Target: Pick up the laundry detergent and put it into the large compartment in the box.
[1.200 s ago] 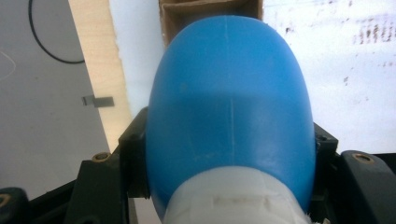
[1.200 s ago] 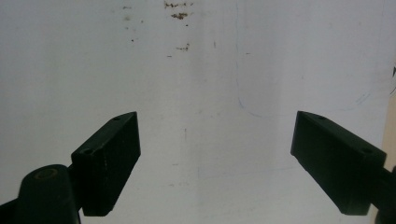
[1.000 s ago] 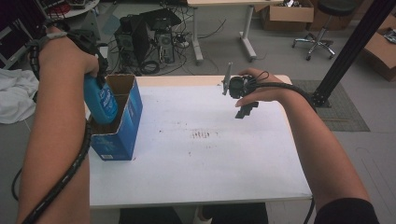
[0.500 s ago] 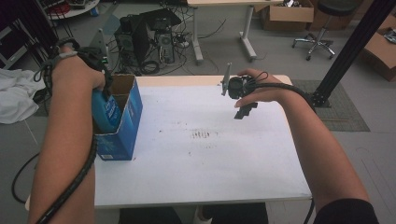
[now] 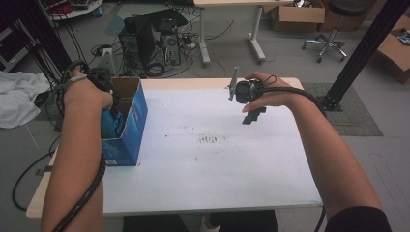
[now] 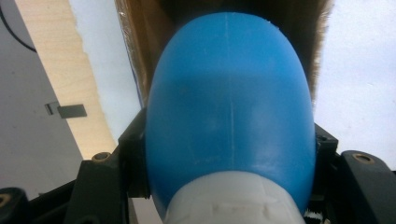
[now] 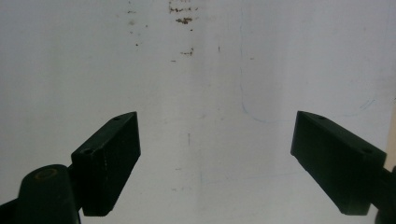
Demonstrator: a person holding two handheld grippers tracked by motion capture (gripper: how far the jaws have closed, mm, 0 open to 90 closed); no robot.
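Gripping a blue bottle (image 6: 229, 93) with a white cap end (image 6: 233, 198), the left gripper (image 6: 229, 154) is seen in the left gripper view with its black jaws pressed against both sides of the bottle's body; brown cardboard is visible just beyond the bottle. In the high view the left hand (image 5: 87, 94) is placed over the open top of a blue cardboard box (image 5: 128, 130) standing near the left edge of the white table (image 5: 217, 164), and the bottle (image 5: 110, 126) is partly hidden by the hand and the box wall, so how deep it sits inside cannot be told. The right gripper (image 5: 252, 116) is held by the right hand (image 5: 263, 92) above the far right part of the table, well apart from the box. In the right gripper view its two black jaws are spread wide with nothing between them, the right gripper (image 7: 215, 154) pointed down at bare tabletop (image 7: 201, 84) marked with small brown specks and faint blue lines. A black braided cable (image 5: 89, 193) is trailed along the left forearm. Computer towers (image 5: 150, 38) and loose cables are seen on the floor beyond the table.
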